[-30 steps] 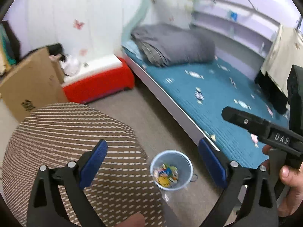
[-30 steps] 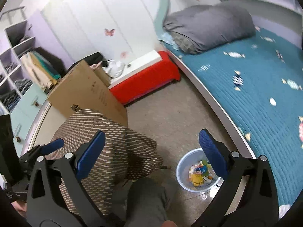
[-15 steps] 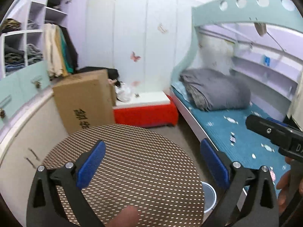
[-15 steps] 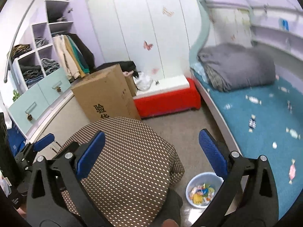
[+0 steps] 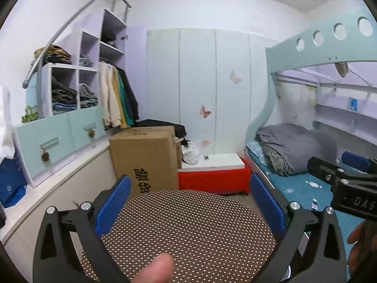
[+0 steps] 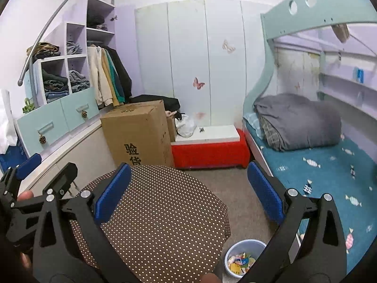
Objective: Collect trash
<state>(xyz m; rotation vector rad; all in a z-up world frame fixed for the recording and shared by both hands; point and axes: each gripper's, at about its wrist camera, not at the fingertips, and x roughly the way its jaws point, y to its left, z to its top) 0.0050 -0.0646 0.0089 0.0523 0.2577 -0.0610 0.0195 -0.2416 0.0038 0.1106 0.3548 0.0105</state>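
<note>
A small blue bin (image 6: 243, 258) holding colourful wrappers stands on the floor beside the bed, low in the right wrist view. My right gripper (image 6: 188, 193) is open and empty, held above a round table with a brown dotted cloth (image 6: 165, 212). My left gripper (image 5: 190, 202) is open and empty above the same table (image 5: 188, 231). The bin is hidden in the left wrist view. The right gripper's body (image 5: 341, 184) shows at the right edge of the left wrist view.
A teal bed (image 6: 318, 176) with a folded grey quilt (image 6: 299, 122) is on the right. A cardboard box (image 6: 139, 134) and a red bench (image 6: 209, 151) stand behind the table. Shelves with clothes (image 6: 63, 77) line the left wall.
Both grippers have tilted upward, so the views swung from the floor and bin to the far wall. Both stayed open and empty.
</note>
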